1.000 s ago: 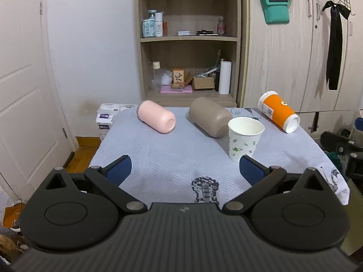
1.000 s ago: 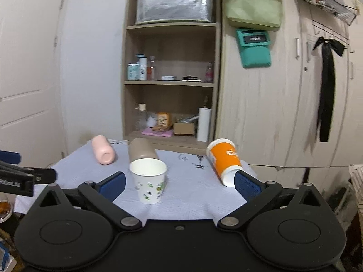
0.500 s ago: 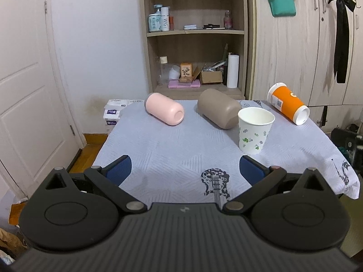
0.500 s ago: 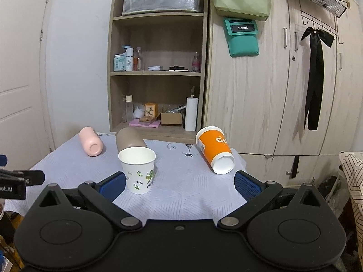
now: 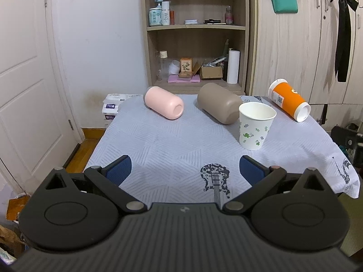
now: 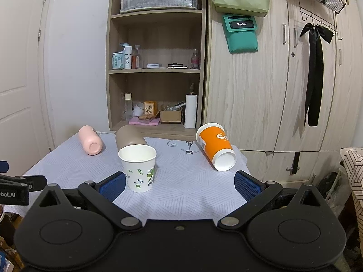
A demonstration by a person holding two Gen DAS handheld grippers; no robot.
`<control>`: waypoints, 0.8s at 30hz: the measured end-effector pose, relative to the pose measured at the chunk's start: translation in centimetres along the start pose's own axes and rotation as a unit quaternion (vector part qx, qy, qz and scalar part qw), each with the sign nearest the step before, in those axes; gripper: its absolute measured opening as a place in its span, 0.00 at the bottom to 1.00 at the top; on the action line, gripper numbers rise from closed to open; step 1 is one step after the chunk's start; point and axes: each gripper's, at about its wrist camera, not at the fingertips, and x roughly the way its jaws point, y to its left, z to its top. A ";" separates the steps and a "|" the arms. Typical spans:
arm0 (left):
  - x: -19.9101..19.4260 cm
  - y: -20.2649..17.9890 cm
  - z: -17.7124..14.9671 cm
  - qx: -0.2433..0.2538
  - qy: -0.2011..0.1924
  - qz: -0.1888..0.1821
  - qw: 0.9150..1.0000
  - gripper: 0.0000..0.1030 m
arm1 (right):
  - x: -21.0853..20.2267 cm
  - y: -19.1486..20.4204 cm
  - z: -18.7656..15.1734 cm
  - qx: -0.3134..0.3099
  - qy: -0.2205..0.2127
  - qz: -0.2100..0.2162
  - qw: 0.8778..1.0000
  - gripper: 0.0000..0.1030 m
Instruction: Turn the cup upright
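A white paper cup with green leaf print point(image 5: 256, 125) stands upright on the table, also in the right wrist view point(image 6: 138, 168). A pink cup point(image 5: 163, 102) point(image 6: 90, 143), a brown cup point(image 5: 219, 106) point(image 6: 129, 137) and an orange cup point(image 5: 288, 99) point(image 6: 215, 146) lie on their sides behind it. My left gripper point(image 5: 184, 170) is open and empty over the table's near edge. My right gripper point(image 6: 180, 184) is open and empty, just short of the white cup.
The table wears a light grey cloth point(image 5: 172, 145) with a guitar print point(image 5: 214, 180). A wooden shelf unit point(image 5: 195, 34) and wardrobe doors point(image 6: 283, 79) stand behind it. A white door point(image 5: 27, 79) is at the left. Part of the left gripper point(image 6: 13, 188) shows at the right wrist view's left edge.
Both grippers have drawn back and shifted slightly, so the table and cups sit lower and more central in view. The cups have not moved. Both grippers stay open.
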 end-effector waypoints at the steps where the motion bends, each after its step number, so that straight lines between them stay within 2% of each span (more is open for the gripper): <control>1: 0.0 0.0 0.0 -0.001 0.002 0.000 1.000 1.00 | 0.0 0.0 0.0 0.000 0.000 -0.001 1.000 1.00; 8: 0.4 0.5 -0.1 -0.009 0.011 0.007 1.000 1.00 | 0.0 -0.1 0.0 0.000 0.000 -0.006 1.000 1.00; 15: 0.6 0.7 -0.1 -0.008 0.019 -0.002 1.000 1.00 | 0.3 -0.1 -0.1 0.004 0.005 -0.008 1.000 1.00; 24: 0.4 0.2 -0.5 0.004 0.002 0.000 1.000 1.00 | 0.1 -0.3 -0.2 0.006 0.001 -0.012 1.000 1.00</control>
